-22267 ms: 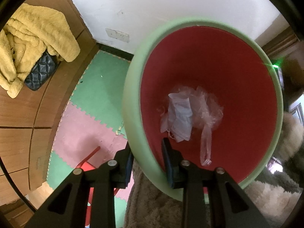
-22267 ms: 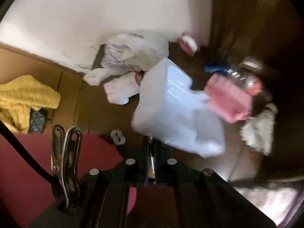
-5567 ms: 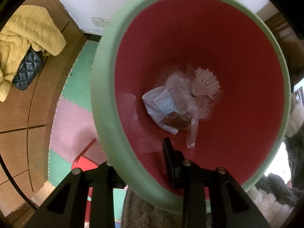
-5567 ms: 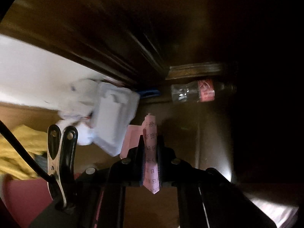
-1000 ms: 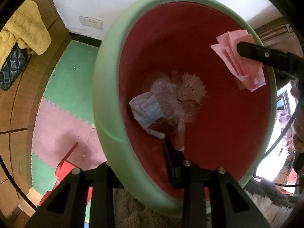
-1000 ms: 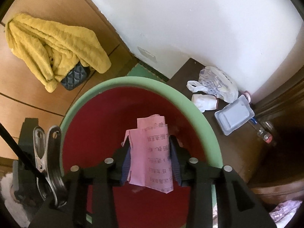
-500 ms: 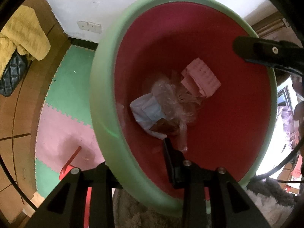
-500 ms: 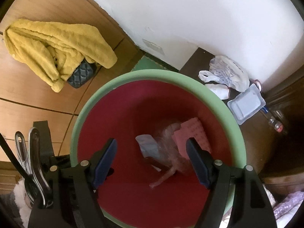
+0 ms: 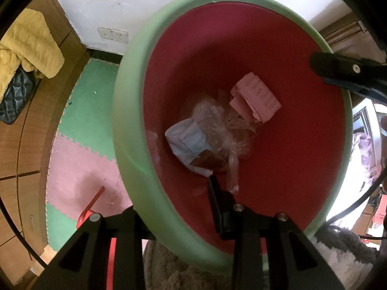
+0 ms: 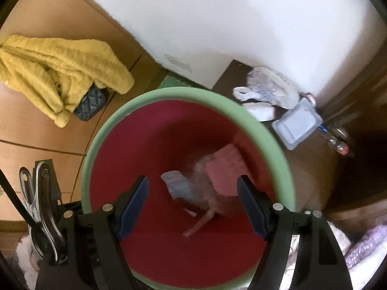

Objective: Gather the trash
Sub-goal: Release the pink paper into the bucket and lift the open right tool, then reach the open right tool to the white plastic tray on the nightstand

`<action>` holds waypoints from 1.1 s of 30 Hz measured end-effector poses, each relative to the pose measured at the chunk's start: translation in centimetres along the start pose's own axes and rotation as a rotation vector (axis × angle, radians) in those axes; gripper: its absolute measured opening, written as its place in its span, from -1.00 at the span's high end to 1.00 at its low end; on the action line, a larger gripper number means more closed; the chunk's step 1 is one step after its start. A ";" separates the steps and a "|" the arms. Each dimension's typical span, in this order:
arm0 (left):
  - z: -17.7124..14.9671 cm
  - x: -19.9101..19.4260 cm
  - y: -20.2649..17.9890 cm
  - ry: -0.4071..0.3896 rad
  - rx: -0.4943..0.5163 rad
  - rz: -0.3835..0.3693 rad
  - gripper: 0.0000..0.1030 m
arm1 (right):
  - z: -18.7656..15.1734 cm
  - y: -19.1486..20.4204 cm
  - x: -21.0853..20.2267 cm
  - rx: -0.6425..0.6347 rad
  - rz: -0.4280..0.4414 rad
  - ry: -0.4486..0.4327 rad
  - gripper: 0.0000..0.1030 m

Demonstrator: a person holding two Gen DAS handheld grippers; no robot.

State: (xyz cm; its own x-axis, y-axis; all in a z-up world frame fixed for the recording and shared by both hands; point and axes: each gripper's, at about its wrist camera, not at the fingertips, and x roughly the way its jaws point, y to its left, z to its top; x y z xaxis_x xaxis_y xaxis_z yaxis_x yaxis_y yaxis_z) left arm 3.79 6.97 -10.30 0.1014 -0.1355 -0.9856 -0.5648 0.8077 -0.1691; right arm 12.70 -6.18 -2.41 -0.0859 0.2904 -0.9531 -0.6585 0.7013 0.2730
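Left gripper [image 9: 179, 207] clamped, right gripper [image 10: 192, 204] agape

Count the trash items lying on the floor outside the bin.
4 clear ones, clustered by the wall: white plastic bag, white crumpled piece below it, clear tray, plastic bottle beyond the tray. Smaller bits may be hidden.

The pink paper [image 9: 256, 101] in the bin [image 9: 128, 111] has rows of tiny print, too small to read.

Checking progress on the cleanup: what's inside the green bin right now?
Inside the green bin: pink paper, crumpled clear plastic, a white-and-blue wrapper. Anything beneath that pile is hidden.
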 end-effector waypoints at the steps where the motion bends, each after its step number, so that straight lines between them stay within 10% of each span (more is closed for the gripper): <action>1: 0.0 0.0 0.0 0.000 -0.002 -0.001 0.37 | -0.1 -0.1 -0.3 0.005 -0.010 -0.007 -0.48; 14: 0.1 0.3 -0.3 0.006 0.002 0.019 0.36 | -1.9 -1.1 -5.6 -0.049 -0.228 -0.144 -0.48; 19: 0.3 0.4 -0.3 0.013 -0.008 0.030 0.36 | -2.4 -3.9 -4.2 -0.021 -0.309 -0.069 -0.48; 33: 0.6 0.9 0.6 0.031 -0.084 0.153 0.32 | -3.5 -6.9 -4.1 0.027 -0.219 -0.063 -0.68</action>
State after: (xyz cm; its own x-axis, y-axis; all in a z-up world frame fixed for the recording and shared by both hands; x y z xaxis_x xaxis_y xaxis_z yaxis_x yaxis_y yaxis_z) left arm 4.03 7.63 -11.32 -0.0158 -0.0334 -0.9993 -0.6383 0.7696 -0.0156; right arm 15.00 -14.45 -0.81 0.1042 0.1684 -0.9802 -0.6357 0.7692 0.0646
